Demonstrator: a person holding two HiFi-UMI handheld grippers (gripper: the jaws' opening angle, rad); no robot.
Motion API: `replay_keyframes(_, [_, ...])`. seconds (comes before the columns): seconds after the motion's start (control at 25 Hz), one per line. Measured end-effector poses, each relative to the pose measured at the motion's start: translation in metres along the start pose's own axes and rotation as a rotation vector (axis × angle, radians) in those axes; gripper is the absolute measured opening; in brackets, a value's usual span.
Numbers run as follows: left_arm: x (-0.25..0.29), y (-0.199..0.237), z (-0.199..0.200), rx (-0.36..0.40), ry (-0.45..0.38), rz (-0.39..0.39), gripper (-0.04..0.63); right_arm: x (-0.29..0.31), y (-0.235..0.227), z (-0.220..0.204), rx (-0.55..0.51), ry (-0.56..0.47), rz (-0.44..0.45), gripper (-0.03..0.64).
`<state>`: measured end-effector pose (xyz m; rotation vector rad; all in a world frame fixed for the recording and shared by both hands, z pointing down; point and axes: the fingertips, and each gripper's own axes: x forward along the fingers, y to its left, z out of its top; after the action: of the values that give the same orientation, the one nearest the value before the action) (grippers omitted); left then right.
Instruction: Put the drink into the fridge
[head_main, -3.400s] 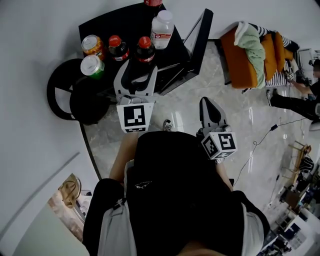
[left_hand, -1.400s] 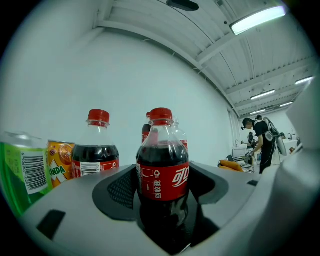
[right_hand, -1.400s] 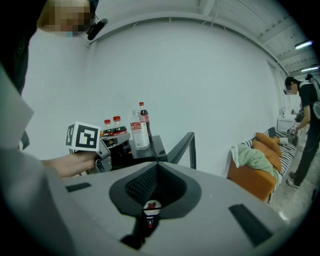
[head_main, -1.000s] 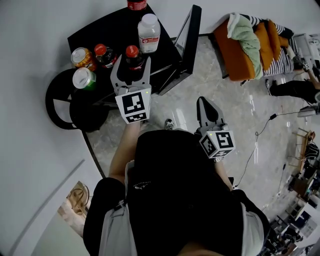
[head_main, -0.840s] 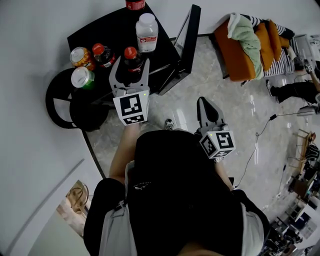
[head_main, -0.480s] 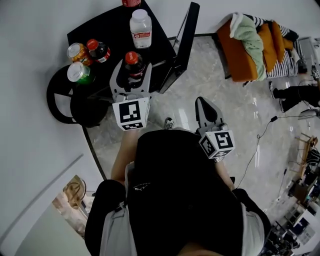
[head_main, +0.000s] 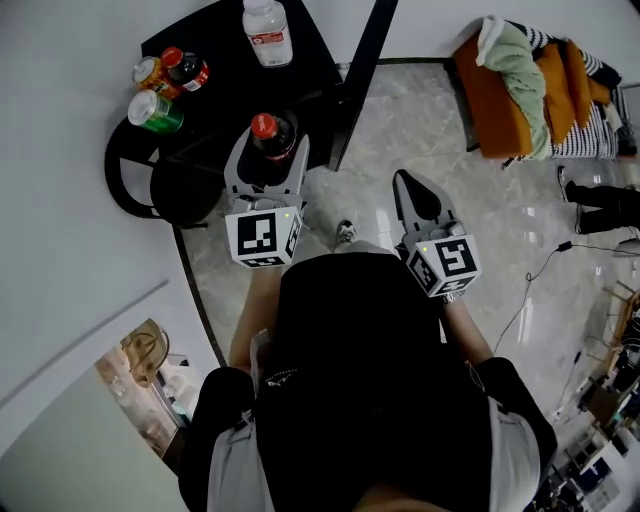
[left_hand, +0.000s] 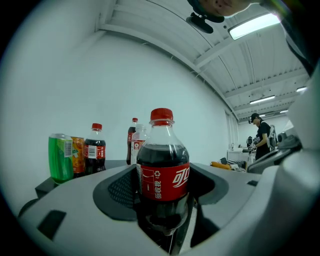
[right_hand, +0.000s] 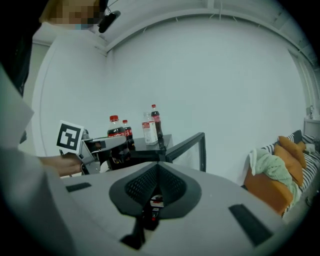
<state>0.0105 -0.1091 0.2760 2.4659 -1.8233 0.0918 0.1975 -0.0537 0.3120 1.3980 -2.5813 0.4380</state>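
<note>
Left gripper (head_main: 270, 145): clamped on a cola bottle (left_hand: 162, 167), dark pads (left_hand: 120, 190) pressed to either side of its lower body. Bottle upright, red cap on top, long axis vertical. The gripper points level and takes it from the person's side.

Bottle's place: off the top of the black cabinet (head_main: 225, 50), just past its front edge near the front right corner. It rests on nothing I can see.

On the cabinet top: green can (head_main: 155, 112) and orange can (head_main: 147, 70) at the left edge, a second cola bottle (head_main: 185, 70) beside them, a clear bottle (head_main: 265, 20) towards the far edge.

A glass door (head_main: 358, 60) stands swung out from the cabinet's right side. I take the cabinet for the fridge; its inside cannot be seen from overhead.

Right gripper (head_main: 405, 185): jaws together, nothing between them, out over the floor to the right of the door's free edge. It is the nearer one to the door.

What the move turns on, as I judge it: the opening lies ahead of the bottle and below it, under the front edge. So the left hand would go down first, then forward, bottle kept upright so the cap passes under the top; the door swung out to the right seems to leave that lane free
</note>
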Motion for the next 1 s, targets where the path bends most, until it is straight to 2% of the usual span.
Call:
replay_keyframes(0.2, [-0.030,-0.018,-0.014,-0.001,0.012,0.040,0.314,0.002,0.006,0.004,-0.157,0.013,0.144,0.014])
replay_keyframes(0.32, [-0.043,-0.027,-0.026,-0.006,0.029,0.033,0.314,0.009,0.022,0.005,-0.247,0.000,0.228,0.014])
replay_keyframes(0.48, [-0.044,-0.026,-0.047,-0.027,0.051,0.012,0.314,0.023,0.045,0.000,-0.225,-0.029,0.289,0.014])
replay_keyframes(0.68, [-0.023,-0.017,-0.089,-0.026,0.066,-0.047,0.314,0.041,0.057,-0.036,-0.166,-0.010,0.259,0.014])
replay_keyframes(1.0, [0.028,0.015,-0.175,-0.042,0.062,-0.119,0.314,0.067,0.043,-0.114,-0.029,0.064,0.088,0.014])
